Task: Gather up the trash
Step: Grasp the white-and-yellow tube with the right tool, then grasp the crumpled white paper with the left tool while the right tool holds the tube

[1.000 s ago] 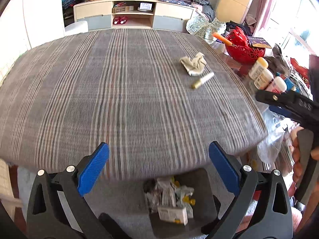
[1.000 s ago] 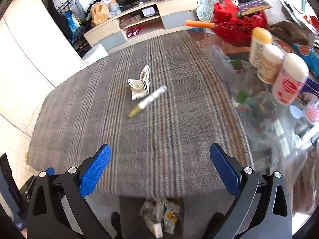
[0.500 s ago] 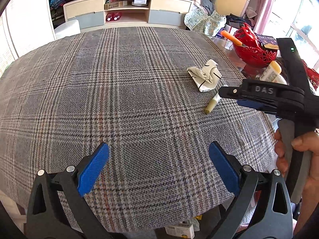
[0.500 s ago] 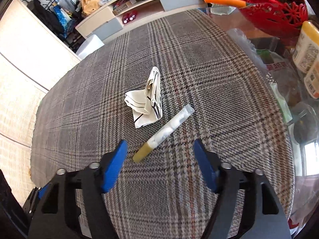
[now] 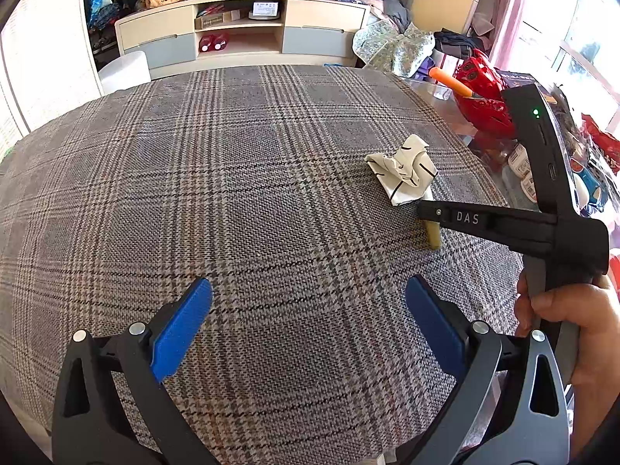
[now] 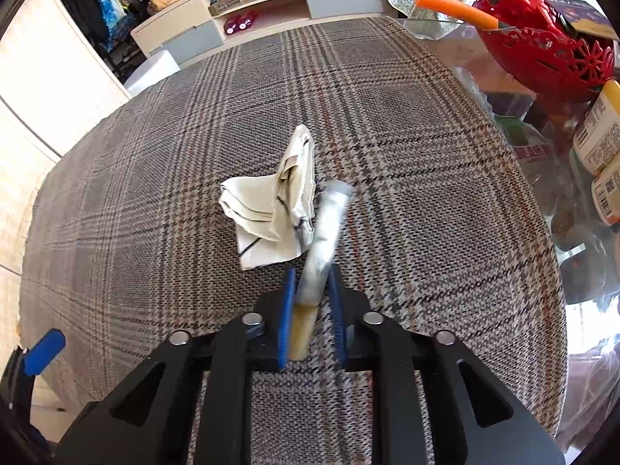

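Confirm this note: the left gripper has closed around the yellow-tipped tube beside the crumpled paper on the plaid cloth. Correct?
Not quite: the right gripper grips the tube, as the right wrist view shows. The left gripper is open and empty. The crumpled paper lies beside the tube on the plaid cloth.

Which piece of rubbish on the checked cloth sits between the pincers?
The slim clear tube with a yellow end, between the right gripper pads; the crumpled white paper lies free beside it.
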